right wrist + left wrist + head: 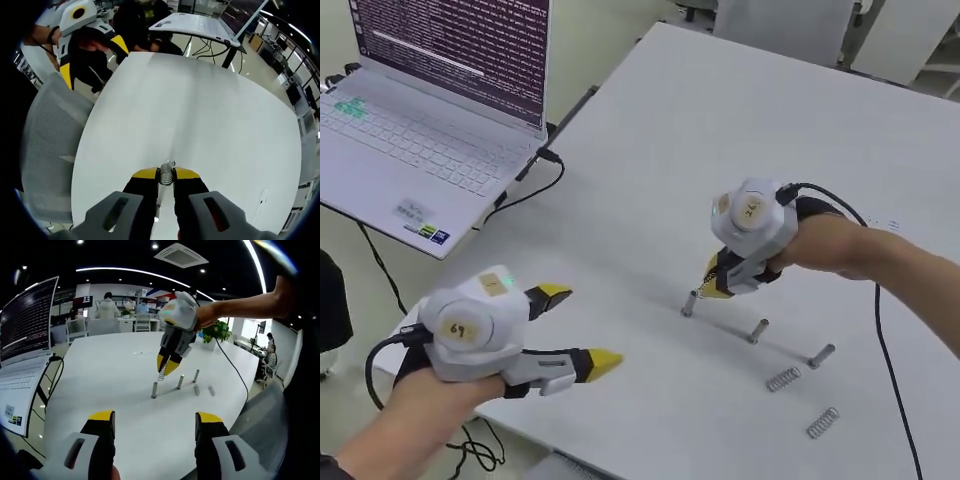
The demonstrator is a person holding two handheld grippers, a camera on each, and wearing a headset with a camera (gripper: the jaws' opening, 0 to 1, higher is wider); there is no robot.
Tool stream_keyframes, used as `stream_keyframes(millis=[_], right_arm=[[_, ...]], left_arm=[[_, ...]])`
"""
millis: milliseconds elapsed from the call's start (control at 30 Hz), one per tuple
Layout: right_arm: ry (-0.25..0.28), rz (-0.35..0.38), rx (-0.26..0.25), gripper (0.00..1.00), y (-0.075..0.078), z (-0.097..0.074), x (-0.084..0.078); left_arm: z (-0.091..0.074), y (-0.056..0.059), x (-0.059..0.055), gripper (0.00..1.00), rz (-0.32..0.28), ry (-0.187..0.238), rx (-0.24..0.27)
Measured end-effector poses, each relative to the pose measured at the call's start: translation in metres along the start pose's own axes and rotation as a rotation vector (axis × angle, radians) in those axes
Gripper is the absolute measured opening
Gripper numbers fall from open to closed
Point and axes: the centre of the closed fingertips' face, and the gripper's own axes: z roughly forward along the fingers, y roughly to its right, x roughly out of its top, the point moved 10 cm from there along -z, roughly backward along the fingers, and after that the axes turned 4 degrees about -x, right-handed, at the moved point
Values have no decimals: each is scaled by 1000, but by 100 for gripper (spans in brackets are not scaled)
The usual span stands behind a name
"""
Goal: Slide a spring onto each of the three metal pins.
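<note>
Right gripper [712, 287] is pinching a small coiled metal spring [166, 173] just above a short upright metal pin [689, 304] (left gripper [582, 328] gapes wide).

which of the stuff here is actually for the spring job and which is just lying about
For the job:
- three metal pins, standing on the table
- spring clamped in the right hand-held gripper
- two loose springs beside the pins

Just lying about:
- open laptop
- black cable plugged into it
</note>
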Motion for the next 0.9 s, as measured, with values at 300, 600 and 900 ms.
stream_keyframes(millis=[300, 600, 900], right_arm=[[-12, -21, 13, 8, 5, 7, 5], [-44, -49, 23, 9, 5, 15, 3], [-50, -55, 26, 9, 7, 18, 3]], left_arm=[[-3, -2, -2, 60, -11, 0, 9], [-6, -1, -4, 60, -22, -1, 16], [-6, -1, -5, 59, -29, 0, 17]])
